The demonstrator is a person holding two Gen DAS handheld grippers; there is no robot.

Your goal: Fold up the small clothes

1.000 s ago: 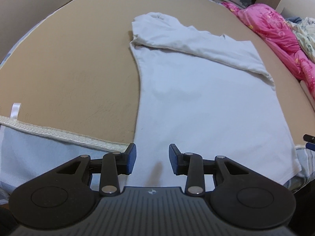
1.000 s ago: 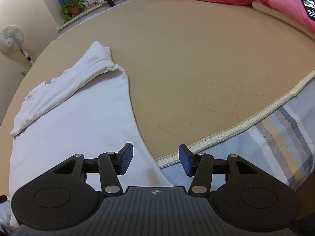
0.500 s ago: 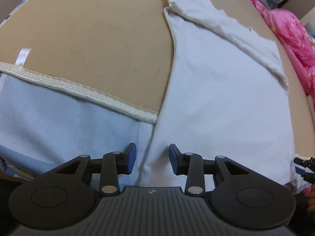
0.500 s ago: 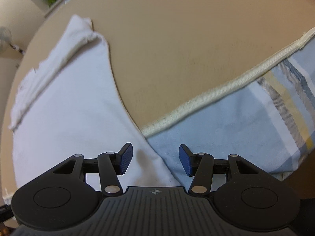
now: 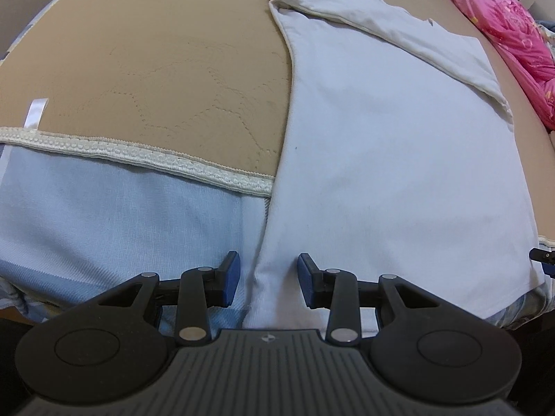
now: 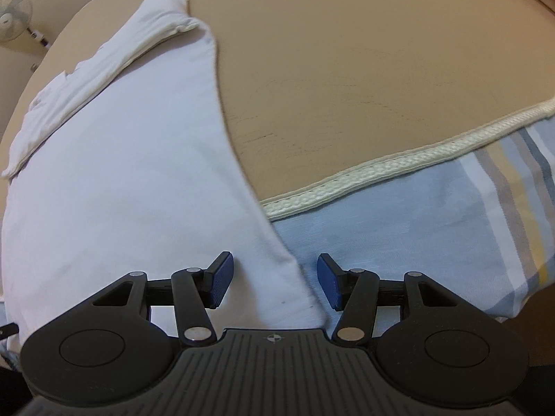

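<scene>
A white garment [image 5: 388, 145] lies flat on the tan mattress [image 5: 166, 69], its far part folded over on itself, its near hem hanging over the bed's edge. My left gripper [image 5: 266, 279] is open, its jaws on either side of the garment's near left edge. In the right wrist view the same garment [image 6: 121, 173] fills the left side. My right gripper [image 6: 274, 280] is open, its jaws on either side of the garment's near right corner. Neither gripper holds cloth.
A cream piped seam [image 5: 138, 159] marks the mattress edge above a light blue striped sheet [image 6: 433, 215]. A pink quilt [image 5: 513, 34] lies at the far right. A standing fan [image 6: 14, 14] is at the far left.
Both grippers have dropped toward the near edge of the bed and now straddle the garment's hanging hem corners. Both stay open.
</scene>
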